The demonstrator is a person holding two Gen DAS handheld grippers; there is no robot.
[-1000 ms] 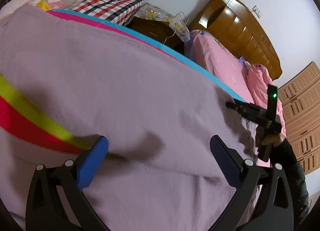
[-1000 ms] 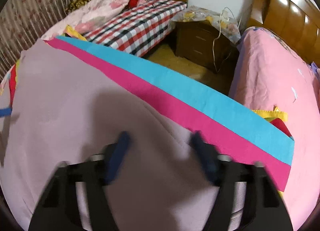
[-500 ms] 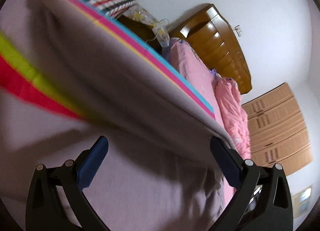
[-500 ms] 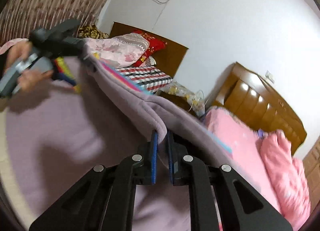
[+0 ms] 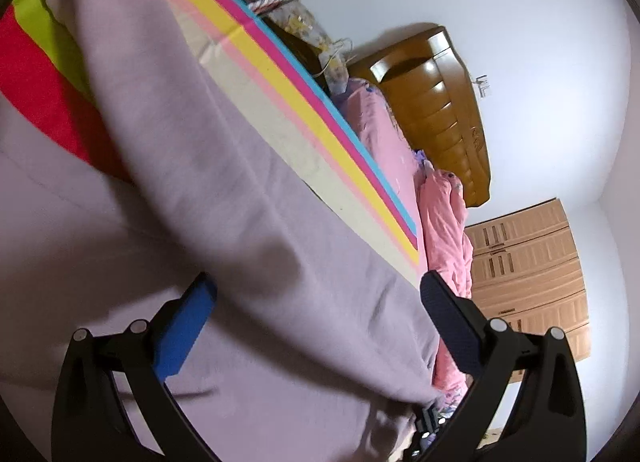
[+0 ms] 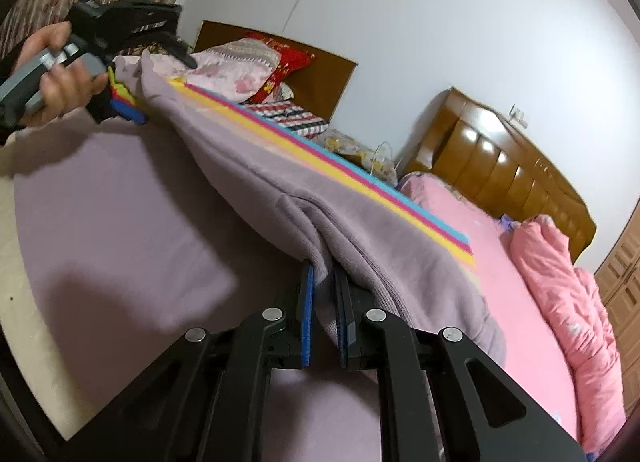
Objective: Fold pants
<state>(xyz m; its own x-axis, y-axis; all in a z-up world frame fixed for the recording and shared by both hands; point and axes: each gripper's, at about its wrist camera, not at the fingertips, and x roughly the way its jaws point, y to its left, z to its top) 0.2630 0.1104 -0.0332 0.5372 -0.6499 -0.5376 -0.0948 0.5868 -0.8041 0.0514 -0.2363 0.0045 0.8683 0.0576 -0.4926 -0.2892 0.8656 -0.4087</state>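
The soft lilac fleece pants (image 6: 248,181) lie across a work surface covered by a striped mat of pink, yellow, magenta and blue bands (image 6: 360,177). One edge is lifted into a taut ridge that runs from the upper left of the right wrist view down to its lower centre. There the right gripper (image 6: 325,274) is clamped tight on a bunched fold of the fabric, its blue pads pressing the cloth from both sides.

In the upper left of the same view a hand (image 6: 60,81) holds the left gripper (image 6: 160,57) at the far end of the ridge. In the left wrist view the left gripper (image 5: 316,294) stands wide apart, with the raised fold passing between its fingers and neither pad pressing it.

A pink-covered bed (image 6: 500,262) with a wooden headboard (image 6: 508,177) fills the right of the frame.
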